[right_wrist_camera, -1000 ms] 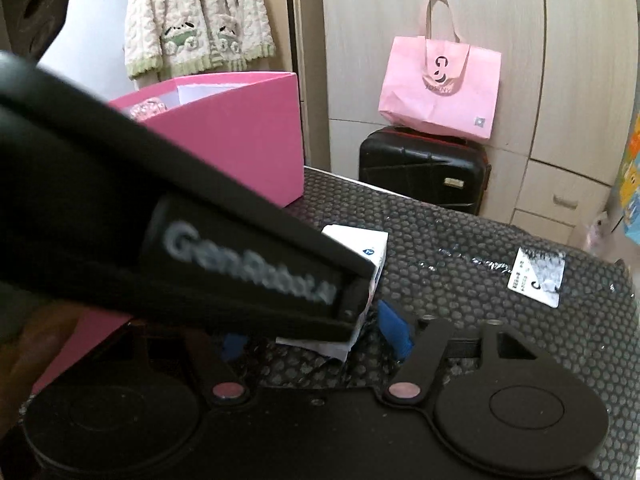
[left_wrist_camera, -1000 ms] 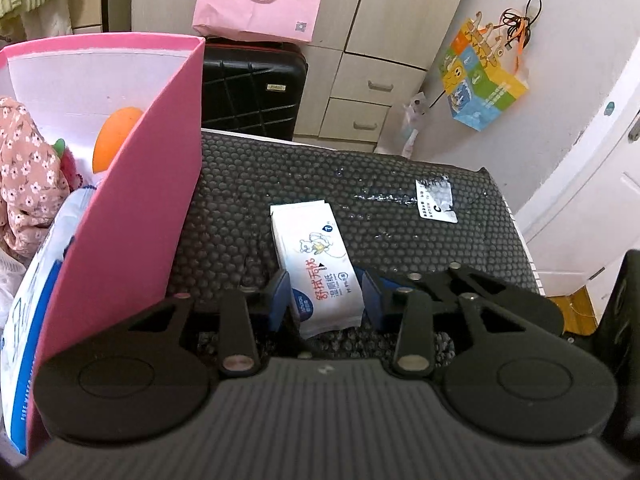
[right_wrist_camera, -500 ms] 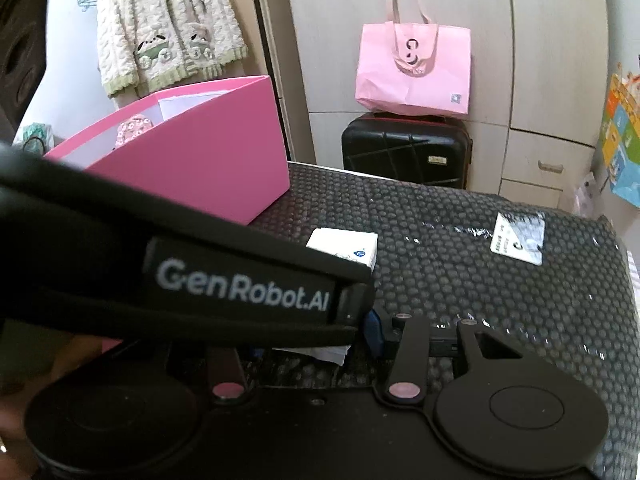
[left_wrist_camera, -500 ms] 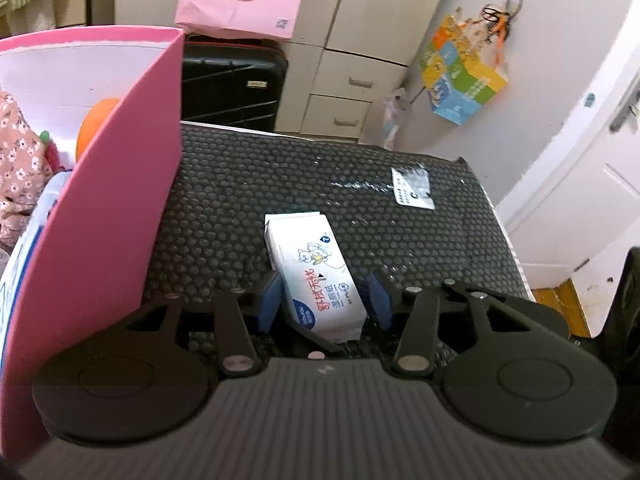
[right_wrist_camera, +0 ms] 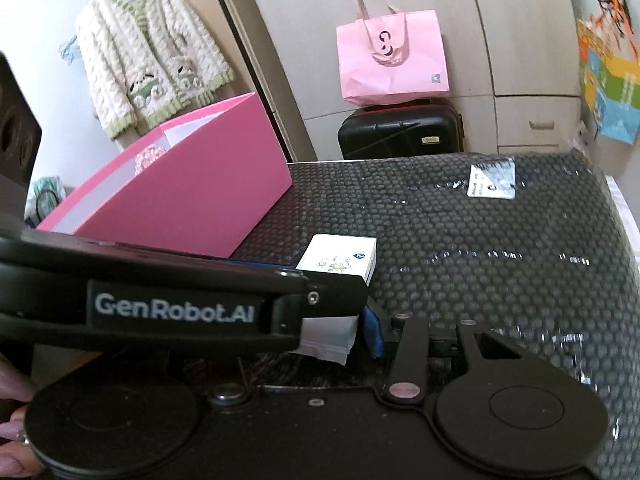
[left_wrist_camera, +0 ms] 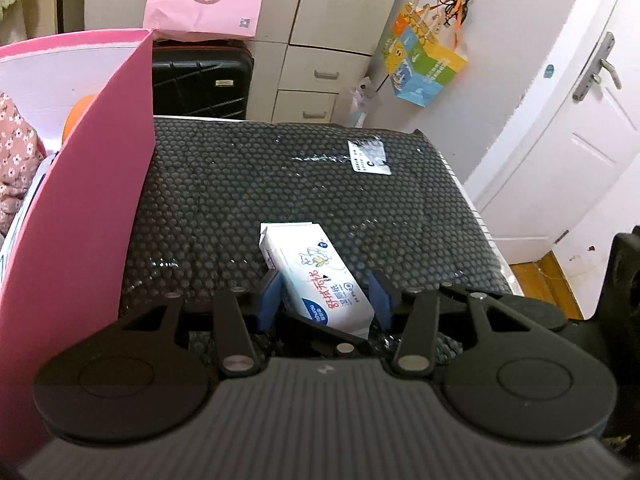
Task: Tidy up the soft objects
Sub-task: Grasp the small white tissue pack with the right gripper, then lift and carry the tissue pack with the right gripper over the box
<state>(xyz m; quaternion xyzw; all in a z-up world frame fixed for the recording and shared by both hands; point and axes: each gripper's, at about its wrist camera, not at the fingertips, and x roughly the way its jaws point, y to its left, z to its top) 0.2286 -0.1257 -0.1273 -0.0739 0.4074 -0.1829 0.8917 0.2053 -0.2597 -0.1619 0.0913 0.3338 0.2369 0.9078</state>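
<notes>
Right now my left gripper [left_wrist_camera: 324, 300] stands parted around the near end of the wipes pack [left_wrist_camera: 316, 272], blue pads either side but not squeezing it. Its long axis runs away from me toward the upper left of the frame, lying on the black bubble mat [left_wrist_camera: 280, 184], low centre. My right gripper [right_wrist_camera: 360, 332] sits just beside the same pack (its left finger is hidden, so I cannot tell its state). The left is better placed. Since a second ago the pack sits deeper between my left pads; the pink box [left_wrist_camera: 88, 216] has slid leftward.
</notes>
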